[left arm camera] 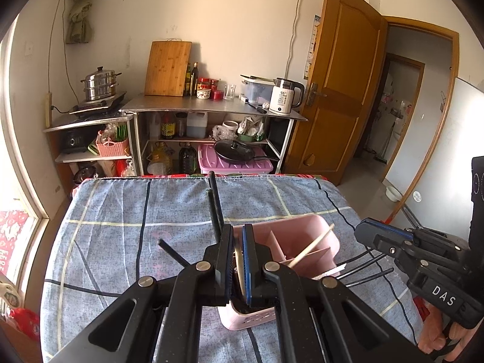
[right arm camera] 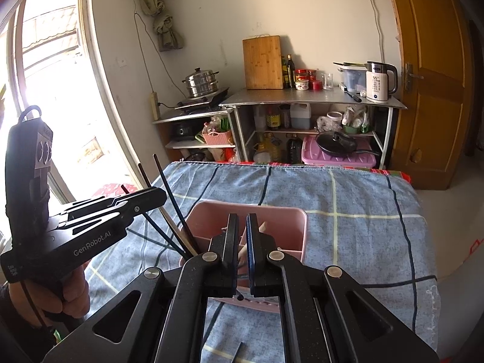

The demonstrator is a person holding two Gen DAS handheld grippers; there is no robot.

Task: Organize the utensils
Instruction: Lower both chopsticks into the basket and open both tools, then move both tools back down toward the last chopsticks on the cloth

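Both nearly shut over pink plastic divided utensil holder (left arm camera: 305, 242) on blue checked cloth (left arm camera: 121, 211): left gripper (left arm camera: 239, 260) pinching thin dark chopsticks (left arm camera: 215, 202) (upright); right gripper (right arm camera: 241, 242), contents unclear.

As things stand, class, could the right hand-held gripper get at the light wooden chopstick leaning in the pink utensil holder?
Probably yes. The right hand-held gripper hangs just above the pink utensil holder, and nothing blocks the wooden chopstick. But its jaws look shut, so they must open first.
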